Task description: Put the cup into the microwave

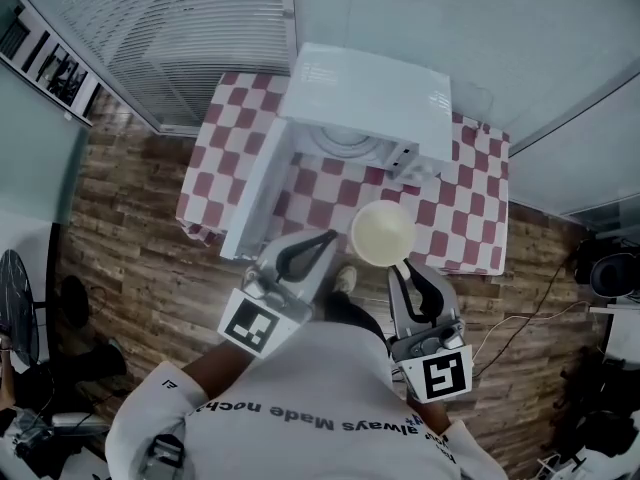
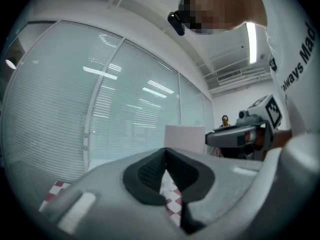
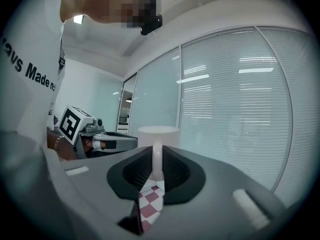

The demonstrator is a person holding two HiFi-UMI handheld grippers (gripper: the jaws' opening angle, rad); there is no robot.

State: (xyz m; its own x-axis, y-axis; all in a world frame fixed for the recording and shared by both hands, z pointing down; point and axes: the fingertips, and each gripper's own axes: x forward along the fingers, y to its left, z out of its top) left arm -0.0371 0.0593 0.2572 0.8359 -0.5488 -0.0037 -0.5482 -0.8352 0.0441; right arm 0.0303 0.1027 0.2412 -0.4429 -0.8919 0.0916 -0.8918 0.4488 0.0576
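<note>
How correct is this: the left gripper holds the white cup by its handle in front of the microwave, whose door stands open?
Wrong gripper. The right gripper holds the white cup by its handle in front of the microwave, whose door stands open; the right gripper view shows its jaws closed on the handle. The left gripper is shut on nothing.

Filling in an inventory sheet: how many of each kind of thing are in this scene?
microwave: 1
cup: 1
table: 1
claws: 2, the left claw shut and empty, the right claw shut on the cup's handle
Total: 5
</note>
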